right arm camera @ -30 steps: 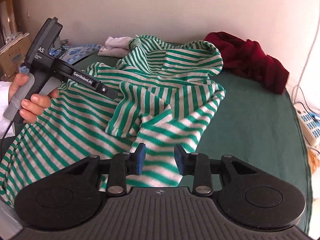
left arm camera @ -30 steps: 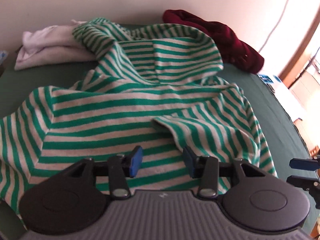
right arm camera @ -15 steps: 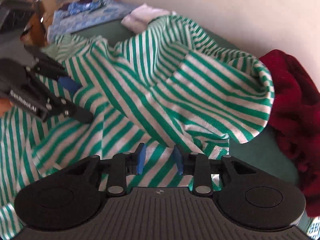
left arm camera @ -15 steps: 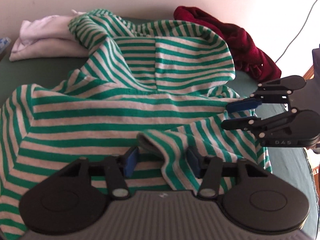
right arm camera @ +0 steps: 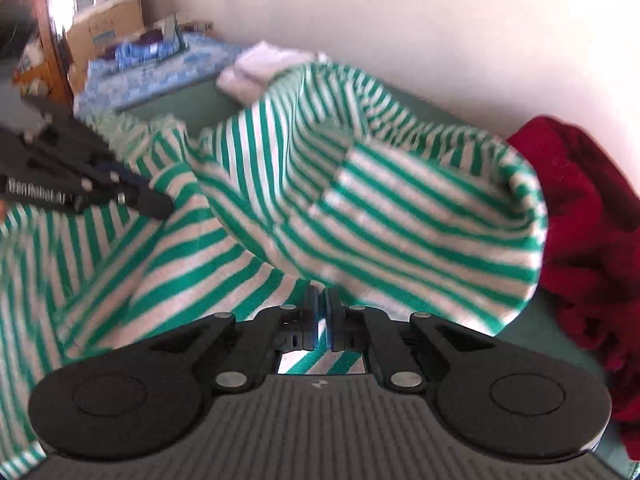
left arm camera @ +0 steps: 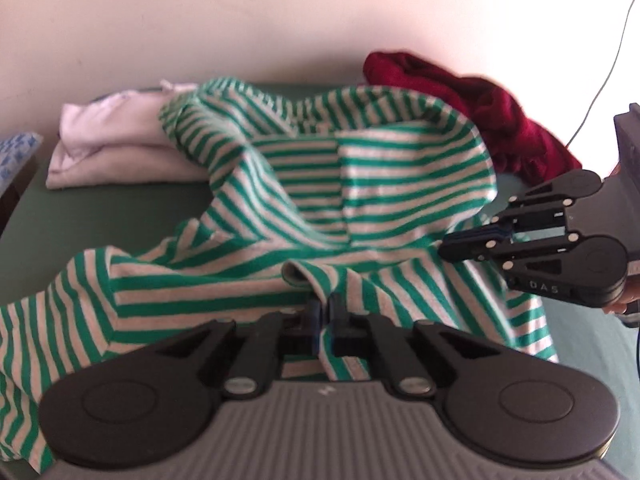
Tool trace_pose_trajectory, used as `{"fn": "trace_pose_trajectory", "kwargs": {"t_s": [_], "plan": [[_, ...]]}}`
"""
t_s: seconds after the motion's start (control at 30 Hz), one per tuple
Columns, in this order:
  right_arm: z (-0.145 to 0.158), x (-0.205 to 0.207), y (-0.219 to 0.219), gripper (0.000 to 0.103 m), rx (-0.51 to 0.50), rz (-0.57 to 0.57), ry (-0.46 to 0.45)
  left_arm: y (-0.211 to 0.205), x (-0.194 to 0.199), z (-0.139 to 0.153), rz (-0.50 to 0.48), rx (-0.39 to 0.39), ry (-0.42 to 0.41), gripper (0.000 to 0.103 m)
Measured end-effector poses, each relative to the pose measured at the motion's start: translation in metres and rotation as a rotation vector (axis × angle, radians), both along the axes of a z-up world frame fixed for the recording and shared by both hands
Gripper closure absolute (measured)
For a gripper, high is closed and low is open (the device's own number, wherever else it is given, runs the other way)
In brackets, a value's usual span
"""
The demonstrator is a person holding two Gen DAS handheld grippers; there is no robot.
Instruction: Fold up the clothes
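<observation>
While the striped hoodie lies rumpled across the green bed, hood toward the wall and body spreading toward me, I have both tools clamped on its near cloth. My left tool pinches a raised fold, and my right tool grips the edge under the hood, off to the left tool's right. I judge the garment runs away from both, so any fold travels toward the wall.

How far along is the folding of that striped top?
Done: only the white garment looks folded. In hand: left gripper and right gripper are both shut on the rumpled striped top. Left: every fold, then the red garment.
</observation>
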State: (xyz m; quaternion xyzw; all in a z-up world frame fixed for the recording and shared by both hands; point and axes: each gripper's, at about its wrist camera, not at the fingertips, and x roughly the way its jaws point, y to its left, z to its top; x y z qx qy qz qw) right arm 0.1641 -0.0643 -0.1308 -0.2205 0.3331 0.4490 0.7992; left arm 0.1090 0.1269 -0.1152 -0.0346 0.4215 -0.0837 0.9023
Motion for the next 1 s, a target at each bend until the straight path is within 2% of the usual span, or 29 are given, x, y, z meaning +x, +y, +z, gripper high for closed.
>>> {"fn": "trace_pose_trajectory", "kwargs": {"t_s": [0.07, 0.1, 0.13, 0.17, 0.2, 0.27, 0.33, 0.4, 0.47, 0.5, 0.53, 0.63, 0.7, 0.8, 0.87, 1.0], "plan": [[-0.002, -0.004, -0.003, 0.095, 0.011, -0.016, -0.029, 0.005, 0.003, -0.008, 0.002, 0.006, 0.042, 0.090], [0.001, -0.005, -0.006, 0.090, 0.000, -0.033, -0.037, 0.009, 0.001, -0.008, -0.002, -0.016, 0.064, 0.081], [0.007, -0.008, -0.010, 0.077, -0.004, -0.059, -0.054, 0.015, -0.003, -0.005, -0.009, -0.053, 0.074, 0.069], [0.015, -0.013, -0.017, 0.072, 0.007, -0.085, -0.075, 0.021, -0.012, 0.000, -0.012, -0.080, 0.064, 0.065], [0.024, -0.021, -0.025, 0.073, 0.033, -0.088, -0.079, 0.023, -0.023, 0.004, -0.013, -0.077, 0.051, 0.060], [0.040, -0.042, -0.039, 0.073, 0.095, -0.047, -0.025, 0.028, -0.047, 0.012, -0.015, -0.071, 0.027, 0.052], [0.047, -0.063, -0.047, 0.075, 0.137, -0.015, 0.024, 0.024, -0.066, 0.009, -0.042, -0.101, 0.069, 0.051], [0.040, -0.079, -0.047, 0.074, 0.147, -0.008, 0.078, 0.014, -0.077, 0.003, -0.061, -0.110, 0.109, 0.051], [0.029, -0.091, -0.043, 0.074, 0.144, -0.003, 0.123, -0.001, -0.080, -0.003, -0.063, -0.073, 0.118, 0.053], [0.024, -0.097, -0.042, 0.074, 0.137, -0.008, 0.128, -0.008, -0.079, -0.005, -0.055, -0.052, 0.116, 0.061], [0.019, -0.104, -0.041, 0.074, 0.125, -0.021, 0.128, -0.015, -0.077, -0.008, -0.054, -0.035, 0.121, 0.078], [0.010, -0.118, -0.047, 0.074, 0.123, -0.069, 0.139, -0.028, -0.079, -0.007, -0.060, 0.002, 0.102, 0.103], [0.009, -0.122, -0.055, 0.074, 0.157, -0.107, 0.162, -0.029, -0.083, -0.002, -0.060, 0.030, 0.079, 0.103], [0.012, -0.125, -0.062, 0.074, 0.210, -0.153, 0.165, -0.015, -0.091, 0.011, -0.033, 0.031, 0.054, 0.103], [0.014, -0.127, -0.065, 0.072, 0.239, -0.177, 0.162, -0.004, -0.093, 0.015, -0.002, 0.076, 0.038, 0.103], [0.008, -0.130, -0.061, 0.071, 0.225, -0.206, 0.152, 0.014, -0.089, 0.004, 0.021, 0.072, 0.094, 0.103]]}}
